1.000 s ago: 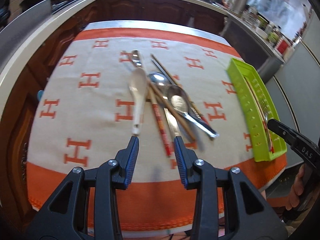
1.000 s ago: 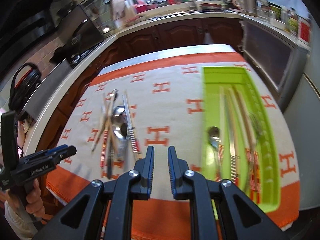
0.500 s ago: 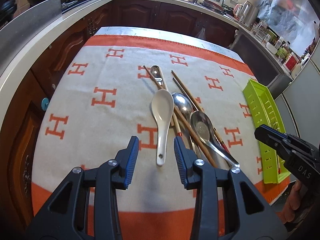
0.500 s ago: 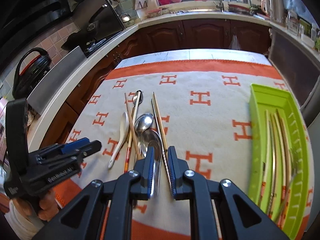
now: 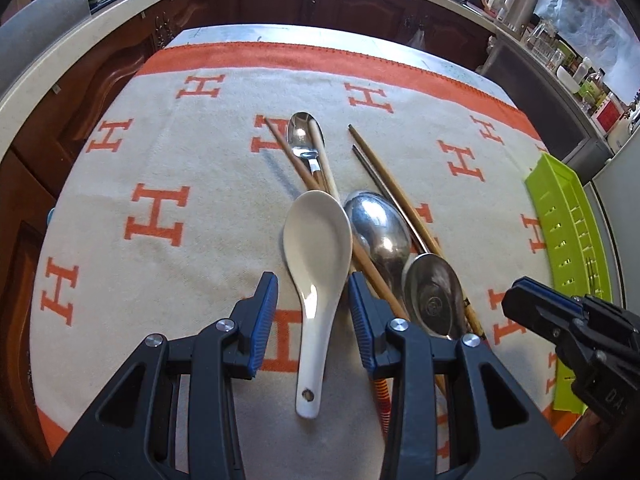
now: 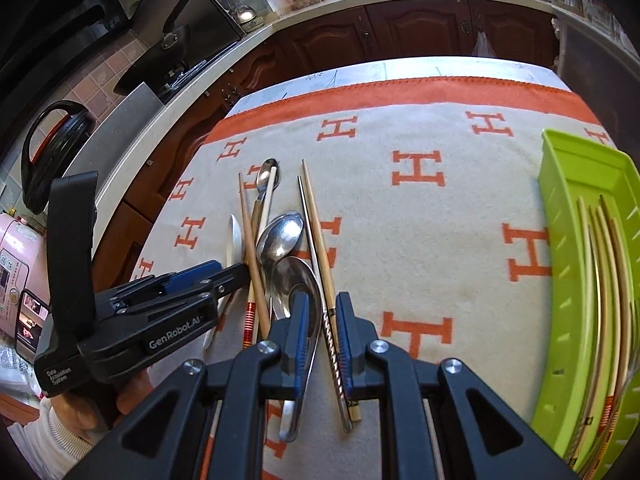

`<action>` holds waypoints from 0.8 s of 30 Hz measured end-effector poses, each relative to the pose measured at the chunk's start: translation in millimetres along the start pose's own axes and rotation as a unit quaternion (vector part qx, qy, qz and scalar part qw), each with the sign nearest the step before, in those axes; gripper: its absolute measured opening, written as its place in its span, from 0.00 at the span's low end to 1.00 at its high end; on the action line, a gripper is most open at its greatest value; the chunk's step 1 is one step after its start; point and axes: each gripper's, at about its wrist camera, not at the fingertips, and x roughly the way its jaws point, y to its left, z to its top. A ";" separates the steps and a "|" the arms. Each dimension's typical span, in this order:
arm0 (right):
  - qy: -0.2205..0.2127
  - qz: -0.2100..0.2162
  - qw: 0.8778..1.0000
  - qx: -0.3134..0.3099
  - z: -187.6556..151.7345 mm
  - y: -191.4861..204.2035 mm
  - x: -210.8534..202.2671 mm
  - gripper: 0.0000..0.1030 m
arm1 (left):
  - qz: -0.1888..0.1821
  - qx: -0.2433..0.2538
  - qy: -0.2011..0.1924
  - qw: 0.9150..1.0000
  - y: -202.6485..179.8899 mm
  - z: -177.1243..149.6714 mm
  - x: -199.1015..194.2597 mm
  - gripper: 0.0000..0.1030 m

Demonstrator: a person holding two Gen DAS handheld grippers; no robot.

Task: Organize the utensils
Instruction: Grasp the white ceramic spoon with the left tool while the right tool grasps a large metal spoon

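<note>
With the pile near the bench's near edge, the open left tongs (image 5: 313, 308) straddle the white ceramic spoon (image 5: 317, 256) and need only close, while the open right tongs (image 6: 322, 334) bracket a metal chopstick (image 6: 325, 312).

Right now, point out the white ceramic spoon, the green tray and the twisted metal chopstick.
white ceramic spoon (image 5: 318, 236): left wrist view, middle of its bowl.
green tray (image 6: 576, 184): right wrist view, bare floor at its far end.
twisted metal chopstick (image 6: 335, 356): right wrist view, its spiral handle.
</note>
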 end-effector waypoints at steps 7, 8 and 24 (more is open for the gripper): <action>0.008 0.013 1.000 -0.011 3.4 3.2 9.1 0.13 | -0.019 -0.012 -0.009 1.000 -1.6 4.6 5.7 0.17; 0.010 0.015 1.000 -0.013 3.7 4.0 11.1 0.13 | -0.025 -0.014 -0.010 1.000 -0.8 4.6 4.5 0.09; 0.022 -0.013 0.999 -0.048 7.7 14.8 37.7 0.13 | -0.064 -0.060 -0.011 0.996 28.9 -2.2 -9.3 0.05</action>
